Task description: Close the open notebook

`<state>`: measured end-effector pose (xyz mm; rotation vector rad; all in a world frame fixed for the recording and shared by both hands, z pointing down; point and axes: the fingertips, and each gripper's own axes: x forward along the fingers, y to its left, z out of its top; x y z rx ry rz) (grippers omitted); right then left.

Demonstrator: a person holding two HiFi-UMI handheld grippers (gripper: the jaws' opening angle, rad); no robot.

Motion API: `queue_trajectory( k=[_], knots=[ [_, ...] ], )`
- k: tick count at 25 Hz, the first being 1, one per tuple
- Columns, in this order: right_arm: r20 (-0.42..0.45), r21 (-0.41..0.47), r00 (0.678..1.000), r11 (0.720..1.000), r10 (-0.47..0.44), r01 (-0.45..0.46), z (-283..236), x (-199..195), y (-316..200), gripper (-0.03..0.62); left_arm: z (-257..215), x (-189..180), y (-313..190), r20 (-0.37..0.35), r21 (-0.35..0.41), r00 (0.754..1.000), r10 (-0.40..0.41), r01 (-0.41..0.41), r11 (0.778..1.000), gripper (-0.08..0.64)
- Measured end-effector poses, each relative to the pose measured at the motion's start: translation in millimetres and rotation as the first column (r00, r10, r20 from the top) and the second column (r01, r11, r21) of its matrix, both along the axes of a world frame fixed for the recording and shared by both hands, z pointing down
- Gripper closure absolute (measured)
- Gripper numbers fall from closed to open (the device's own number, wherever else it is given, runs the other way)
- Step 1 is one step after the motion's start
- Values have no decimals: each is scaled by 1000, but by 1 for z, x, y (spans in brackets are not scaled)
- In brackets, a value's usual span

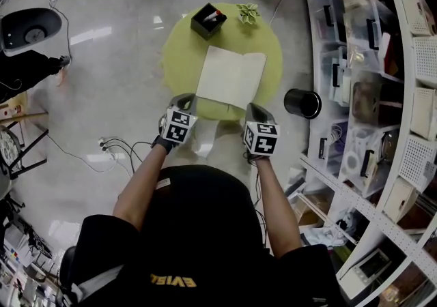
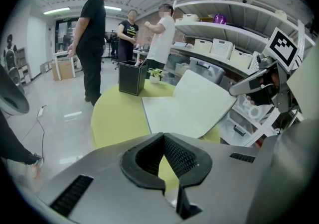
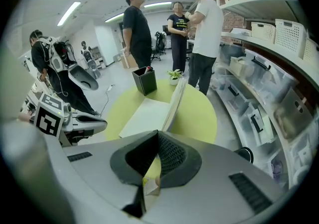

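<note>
The open notebook (image 1: 222, 75) lies on a round yellow-green table (image 1: 176, 60). Its left page (image 3: 147, 114) lies flat, while its right half (image 2: 202, 101) stands tilted up from the spine and shows edge-on (image 3: 177, 97) in the right gripper view. My left gripper (image 1: 183, 101) hovers at the table's near edge, just short of the notebook's near left corner. Its jaws (image 2: 162, 137) are shut and hold nothing. My right gripper (image 1: 256, 109) hangs at the notebook's near right corner, also shut (image 3: 157, 134), with no clear object between the pads. Neither gripper touches the notebook.
A black box (image 1: 208, 20) and a small plant (image 1: 248, 12) stand at the table's far side. A black bin (image 1: 302, 103) sits on the floor to the right, beside shelves of crates (image 1: 362, 60). Three people (image 3: 172, 24) stand beyond the table. Cables (image 1: 113, 145) lie on the floor at left.
</note>
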<state>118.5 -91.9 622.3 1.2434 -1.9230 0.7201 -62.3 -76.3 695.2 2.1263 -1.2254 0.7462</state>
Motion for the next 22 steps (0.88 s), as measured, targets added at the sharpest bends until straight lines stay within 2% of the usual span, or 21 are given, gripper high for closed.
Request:
queue_trajectory(
  k=[22],
  knots=[
    [18, 1, 987, 987, -161, 161, -3, -70, -2, 591, -3, -37, 8, -10, -8, 996, -88, 88, 996, 543]
  ],
)
